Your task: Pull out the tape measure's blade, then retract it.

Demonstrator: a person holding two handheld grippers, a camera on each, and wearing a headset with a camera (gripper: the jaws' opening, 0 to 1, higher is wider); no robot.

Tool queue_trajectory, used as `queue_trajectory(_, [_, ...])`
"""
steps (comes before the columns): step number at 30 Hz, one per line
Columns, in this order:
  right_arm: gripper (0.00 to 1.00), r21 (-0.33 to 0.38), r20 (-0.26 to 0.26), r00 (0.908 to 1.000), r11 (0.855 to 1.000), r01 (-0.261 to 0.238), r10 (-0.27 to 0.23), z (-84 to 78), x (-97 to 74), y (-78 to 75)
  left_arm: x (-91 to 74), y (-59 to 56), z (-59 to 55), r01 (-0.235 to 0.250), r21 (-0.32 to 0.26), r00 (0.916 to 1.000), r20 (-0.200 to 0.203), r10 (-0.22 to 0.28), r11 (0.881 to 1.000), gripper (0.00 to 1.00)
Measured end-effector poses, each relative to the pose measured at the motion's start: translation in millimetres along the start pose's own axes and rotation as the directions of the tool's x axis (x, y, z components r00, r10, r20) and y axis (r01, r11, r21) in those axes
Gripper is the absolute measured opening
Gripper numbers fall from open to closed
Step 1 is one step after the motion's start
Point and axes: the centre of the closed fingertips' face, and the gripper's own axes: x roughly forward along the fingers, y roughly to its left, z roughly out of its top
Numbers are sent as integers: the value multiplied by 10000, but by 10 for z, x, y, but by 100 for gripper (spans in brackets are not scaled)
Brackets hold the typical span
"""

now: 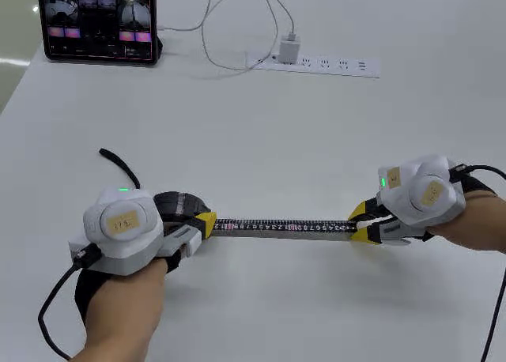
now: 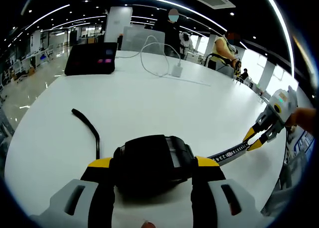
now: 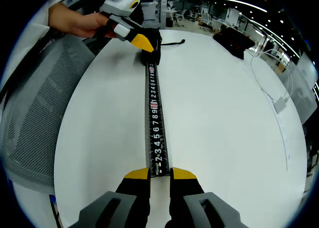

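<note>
The tape measure's black case [image 2: 152,161] was seen resting on the white counter [image 1: 253,141], low at the person's left. Its blade [image 3: 155,103] was drawn out flat along the counter toward the right, numbered side up. The case was clamped across its sides by the left gripper [image 1: 198,229], fingers closed on it, likely so that the body was anchored against the pull. The blade's free end was pinched between the fingers of the right gripper [image 3: 159,174], closed on the tip, with almost no gap seen between them. The two grippers were held well apart, and the blade was stretched straight between them, so tension was judged to be on it. A low hold near the counter was probably chosen so that the blade was not bent.

The pull-out step was judged to be under way or nearly done; retraction was not yet begun. A slip at the tip was judged to be the main risk, since the blade would snap back.

A black wrist strap [image 1: 118,164] was seen trailing from the case across the counter. Far behind, a tablet [image 1: 99,22] and a power strip [image 1: 316,63] with a plugged charger [image 1: 288,47] were set well apart from the work.
</note>
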Motion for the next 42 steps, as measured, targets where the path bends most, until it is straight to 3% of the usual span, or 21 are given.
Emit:
queue_trajectory(25, [10,-44,252,9995,9998,-181,182,231,136,-2,-3,2,-1,109,-140,9999,18,-108,9998,58])
queue_trajectory(42, [10,-104,544,9979,9994,-340,345,478,280,3,-11,-1,3,196,-310,9998,52,-195,9993,58])
